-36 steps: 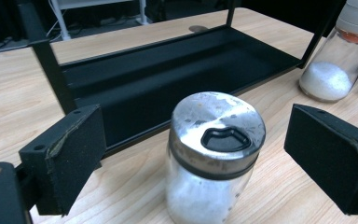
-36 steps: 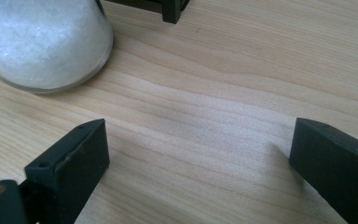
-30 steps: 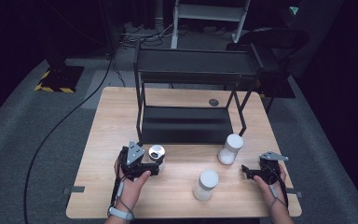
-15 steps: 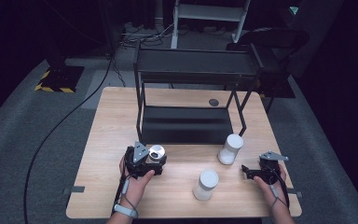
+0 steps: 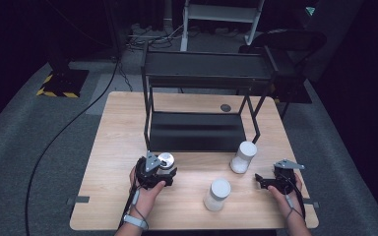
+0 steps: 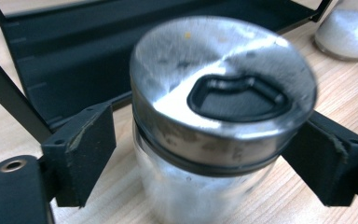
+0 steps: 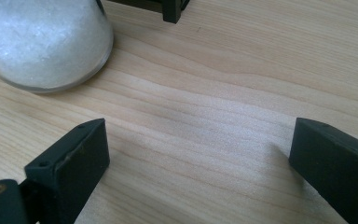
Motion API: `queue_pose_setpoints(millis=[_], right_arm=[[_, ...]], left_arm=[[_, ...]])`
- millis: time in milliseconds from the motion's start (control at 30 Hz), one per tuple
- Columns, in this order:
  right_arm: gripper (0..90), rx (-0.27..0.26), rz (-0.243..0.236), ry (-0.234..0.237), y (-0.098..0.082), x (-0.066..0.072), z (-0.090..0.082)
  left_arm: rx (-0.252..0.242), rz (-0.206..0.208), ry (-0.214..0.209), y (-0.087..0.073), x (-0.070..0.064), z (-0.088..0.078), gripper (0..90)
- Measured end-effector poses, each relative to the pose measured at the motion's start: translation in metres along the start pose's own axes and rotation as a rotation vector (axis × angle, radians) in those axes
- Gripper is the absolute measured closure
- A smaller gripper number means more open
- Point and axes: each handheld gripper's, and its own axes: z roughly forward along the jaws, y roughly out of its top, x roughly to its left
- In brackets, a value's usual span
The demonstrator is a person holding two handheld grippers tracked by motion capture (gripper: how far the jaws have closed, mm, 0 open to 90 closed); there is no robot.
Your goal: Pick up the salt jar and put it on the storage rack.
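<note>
Jar [image 6: 221, 116] between closing jaws — upright.

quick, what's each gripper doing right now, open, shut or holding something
Left gripper: jaws have just been closing around the metal-lidded jar; a gap shows at one pad, no grip yet.
Right gripper: open, empty, over the table.

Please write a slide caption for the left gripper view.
Left gripper closing around a steel-lidded jar beside the black rack.

A light wooden table [image 5: 113, 147] is seen carrying a black metal two-tier rack [image 5: 197, 130] at twelve o'clock, a metal-lidded glass jar [image 5: 166, 161] at eight, and two white-filled jars [image 5: 243, 156] [image 5: 217, 194] at five.
</note>
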Motion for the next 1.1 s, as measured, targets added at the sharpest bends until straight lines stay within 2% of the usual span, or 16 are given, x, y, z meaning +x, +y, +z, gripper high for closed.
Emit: queue_pose_setpoints(millis=[200, 300, 367, 867, 1100], right_arm=[[4.5, 0.0, 0.0, 0.0, 0.0, 0.0, 0.0], [4.5, 0.0, 0.0, 0.0, 0.0, 0.0, 0.0], [4.6, 0.0, 0.0, 0.0, 0.0, 0.0, 0.0], [4.6, 0.0, 0.0, 0.0, 0.0, 0.0, 0.0], [4.6, 0.0, 0.0, 0.0, 0.0, 0.0, 0.0]], left_arm=[[0.006, -0.014, 0.004, -0.002, 0.002, 0.002, 16.8], [0.0, -0.001, -0.019, -0.003, 0.004, 0.003, 28.9], [0.002, 0.021, -0.016, -0.002, 0.002, 0.003, 29.5], [0.031, 0.052, -0.031, 0.018, -0.002, 0.0, 30.1], [0.01, 0.064, -0.031, 0.032, -0.004, -0.004, 30.1]])
